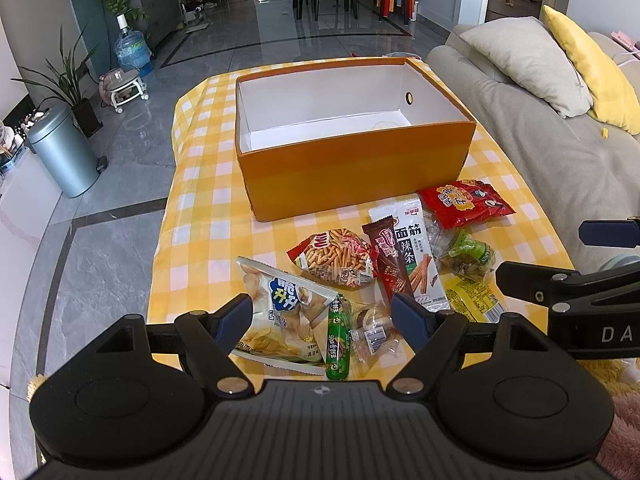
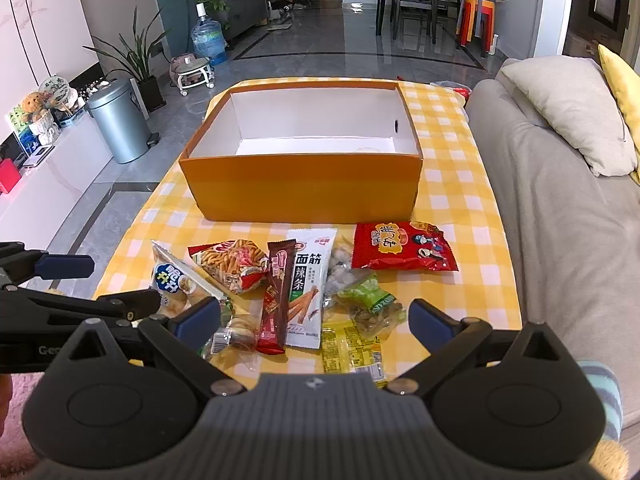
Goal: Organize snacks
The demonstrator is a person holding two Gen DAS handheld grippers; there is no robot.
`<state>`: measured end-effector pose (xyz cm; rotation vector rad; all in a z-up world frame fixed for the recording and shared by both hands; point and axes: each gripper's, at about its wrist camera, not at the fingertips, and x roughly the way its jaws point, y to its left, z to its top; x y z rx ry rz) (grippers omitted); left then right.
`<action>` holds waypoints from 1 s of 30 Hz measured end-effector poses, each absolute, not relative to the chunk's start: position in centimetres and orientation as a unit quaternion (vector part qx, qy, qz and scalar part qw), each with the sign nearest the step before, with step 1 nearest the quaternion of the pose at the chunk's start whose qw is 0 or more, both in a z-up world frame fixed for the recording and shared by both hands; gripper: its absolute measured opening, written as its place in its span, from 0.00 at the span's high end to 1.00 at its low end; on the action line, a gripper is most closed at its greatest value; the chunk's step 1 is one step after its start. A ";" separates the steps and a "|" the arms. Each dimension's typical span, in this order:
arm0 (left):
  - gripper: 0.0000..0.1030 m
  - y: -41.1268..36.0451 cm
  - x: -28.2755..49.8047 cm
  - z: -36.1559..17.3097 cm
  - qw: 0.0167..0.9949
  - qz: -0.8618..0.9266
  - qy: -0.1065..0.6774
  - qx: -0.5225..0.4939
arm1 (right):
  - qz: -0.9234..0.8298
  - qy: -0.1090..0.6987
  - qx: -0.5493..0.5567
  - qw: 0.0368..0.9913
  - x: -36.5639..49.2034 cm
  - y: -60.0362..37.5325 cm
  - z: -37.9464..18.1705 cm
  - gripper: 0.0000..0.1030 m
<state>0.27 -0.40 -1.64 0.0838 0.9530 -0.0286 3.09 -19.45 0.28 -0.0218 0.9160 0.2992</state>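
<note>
An orange box (image 1: 352, 168) with a white, empty inside stands on the yellow checked table (image 1: 200, 216); it also shows in the right wrist view (image 2: 304, 188). Several snack packets lie in front of it: a chips bag (image 1: 280, 316), a stick-snack bag (image 1: 336, 256), a brown bar (image 1: 388, 260), a white packet (image 1: 420, 248), a red bag (image 1: 464, 200), a green sausage (image 1: 338, 340). My left gripper (image 1: 324, 320) is open above the chips bag and sausage. My right gripper (image 2: 316, 322) is open above the brown bar (image 2: 276, 296) and yellow packet (image 2: 352, 348).
A grey sofa (image 1: 560, 152) with grey and yellow cushions runs along the table's right side. A metal bin (image 1: 64, 152), plants and a water bottle stand on the floor at the left. Each gripper shows at the edge of the other's view.
</note>
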 end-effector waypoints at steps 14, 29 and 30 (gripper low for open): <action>0.10 -0.3 0.3 -1.6 0.888 -0.014 0.458 0.039 | 0.140 0.439 -0.012 0.887 3.1 -19.5 0.3 0.05; 0.10 -0.2 0.3 -1.5 0.888 -0.014 0.459 0.039 | 0.137 0.439 -0.016 0.888 3.0 -19.3 0.5 0.05; 0.10 -0.2 0.3 -1.5 0.888 -0.015 0.459 0.038 | 0.137 0.439 -0.017 0.888 3.0 -19.2 0.5 0.05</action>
